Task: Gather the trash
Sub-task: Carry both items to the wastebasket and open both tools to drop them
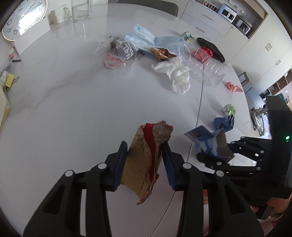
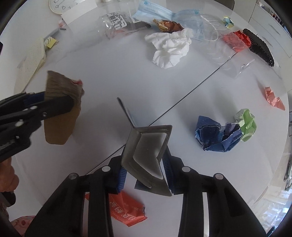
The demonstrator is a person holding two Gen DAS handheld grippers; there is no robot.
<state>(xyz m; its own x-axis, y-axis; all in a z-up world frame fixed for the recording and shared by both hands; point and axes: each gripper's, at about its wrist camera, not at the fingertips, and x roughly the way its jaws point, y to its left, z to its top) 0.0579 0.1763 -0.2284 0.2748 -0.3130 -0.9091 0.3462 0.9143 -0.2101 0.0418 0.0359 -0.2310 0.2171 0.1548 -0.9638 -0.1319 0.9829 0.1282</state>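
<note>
The left gripper [image 1: 145, 160] has its jaws squeezed onto a torn piece of brown cardboard [image 1: 144, 160] with a red edge, and holds it up above the white table [image 1: 63, 102]. The right gripper [image 2: 144, 173] has its jaws pressed on a folded grey box piece [image 2: 146, 151], also lifted off the table. More trash lies on the table: a white tissue [image 2: 169, 49], blue face masks [image 2: 164, 13], a blue crumpled paper [image 2: 217, 136] touching a green paper ball [image 2: 246, 124], and a pink paper scrap [image 2: 273, 98] near the edge.
</note>
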